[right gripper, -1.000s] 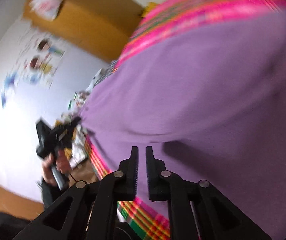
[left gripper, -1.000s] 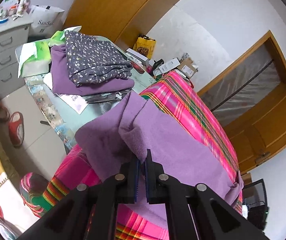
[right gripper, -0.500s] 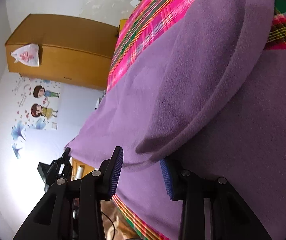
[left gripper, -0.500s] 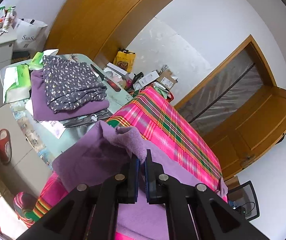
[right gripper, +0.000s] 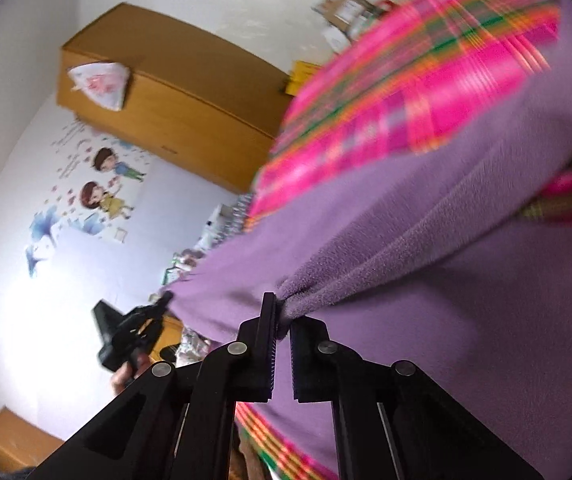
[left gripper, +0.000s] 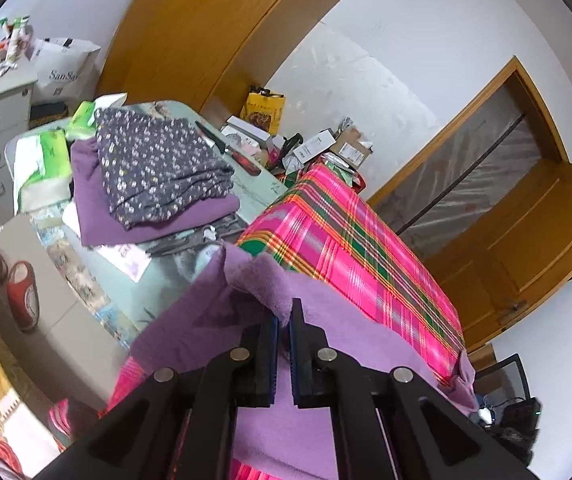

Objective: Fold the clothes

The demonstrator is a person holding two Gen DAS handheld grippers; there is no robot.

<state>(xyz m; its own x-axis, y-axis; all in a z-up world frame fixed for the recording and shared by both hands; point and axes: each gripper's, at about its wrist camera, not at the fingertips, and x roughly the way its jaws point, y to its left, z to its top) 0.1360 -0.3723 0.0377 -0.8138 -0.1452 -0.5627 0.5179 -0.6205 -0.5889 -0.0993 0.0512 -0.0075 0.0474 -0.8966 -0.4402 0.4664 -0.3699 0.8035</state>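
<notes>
A bedroom with a wooden wardrobe (left gripper: 190,28) is surrounding the surface, which is wearing a pink plaid cloth (left gripper: 349,256). At far left, a stack of folded clothes (left gripper: 154,176) is sitting on a side table. The purple garment (left gripper: 325,360) is lying across the plaid cloth. The left tongs (left gripper: 284,320) are clamping one lifted edge; the right tongs (right gripper: 282,320) are pinching a bunched fold. Judgement: a fold is being made; next, both edges need carrying over together, evenly.

Two tools (left gripper: 283,322), one purple fleece (left gripper: 325,360), two folded garments (left gripper: 158,168).
</notes>
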